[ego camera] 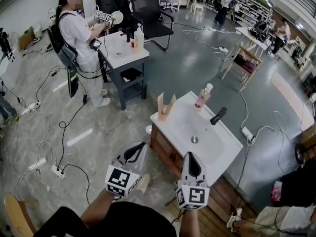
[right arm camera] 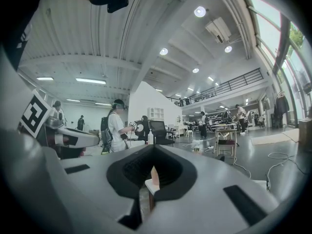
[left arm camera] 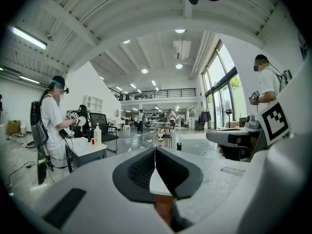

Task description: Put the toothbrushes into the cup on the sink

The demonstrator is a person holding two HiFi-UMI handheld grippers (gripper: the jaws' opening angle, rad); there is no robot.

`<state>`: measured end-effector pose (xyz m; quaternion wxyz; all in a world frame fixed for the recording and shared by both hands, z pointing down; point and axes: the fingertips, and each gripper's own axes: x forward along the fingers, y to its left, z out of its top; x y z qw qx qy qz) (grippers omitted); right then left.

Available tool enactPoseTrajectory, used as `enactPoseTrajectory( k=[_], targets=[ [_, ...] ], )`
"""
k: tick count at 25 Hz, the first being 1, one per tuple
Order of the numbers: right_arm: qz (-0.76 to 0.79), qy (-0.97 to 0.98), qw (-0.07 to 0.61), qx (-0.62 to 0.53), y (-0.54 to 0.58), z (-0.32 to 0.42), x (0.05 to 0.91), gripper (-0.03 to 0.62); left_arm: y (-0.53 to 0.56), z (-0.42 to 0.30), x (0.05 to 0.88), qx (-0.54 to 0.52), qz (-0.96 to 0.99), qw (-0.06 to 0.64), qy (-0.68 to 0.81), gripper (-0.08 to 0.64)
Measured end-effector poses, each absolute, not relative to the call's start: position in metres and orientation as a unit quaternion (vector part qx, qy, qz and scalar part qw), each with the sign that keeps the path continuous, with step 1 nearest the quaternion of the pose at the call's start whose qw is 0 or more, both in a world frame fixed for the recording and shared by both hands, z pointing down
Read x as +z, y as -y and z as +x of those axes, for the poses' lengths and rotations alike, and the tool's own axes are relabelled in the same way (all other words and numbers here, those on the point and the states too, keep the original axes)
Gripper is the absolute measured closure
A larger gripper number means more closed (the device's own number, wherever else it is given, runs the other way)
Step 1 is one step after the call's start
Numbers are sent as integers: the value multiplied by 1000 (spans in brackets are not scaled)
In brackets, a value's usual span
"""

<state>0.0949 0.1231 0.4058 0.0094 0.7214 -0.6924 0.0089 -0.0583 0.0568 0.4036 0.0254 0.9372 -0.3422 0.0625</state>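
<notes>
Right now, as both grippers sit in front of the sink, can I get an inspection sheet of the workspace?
Surface: white sink top, nothing in the basin.
Job's things: no toothbrush or cup made out; tan upright piece at the sink's left corner, cannot tell what it is.
Clutter: pink bottle near the black faucet.
Grippers: left gripper and right gripper, fingers together, nothing held.
Cables: power strip and loose cables on the floor.
Surroundings: another person at a second sink table; office chair.
</notes>
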Motion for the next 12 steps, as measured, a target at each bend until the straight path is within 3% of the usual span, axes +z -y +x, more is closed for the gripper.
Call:
enactPoseTrajectory(
  k=[12],
  targets=[
    [719, 695, 11, 10, -122, 92, 408, 594, -56, -59, 404, 63, 937, 25, 343, 554]
  ],
)
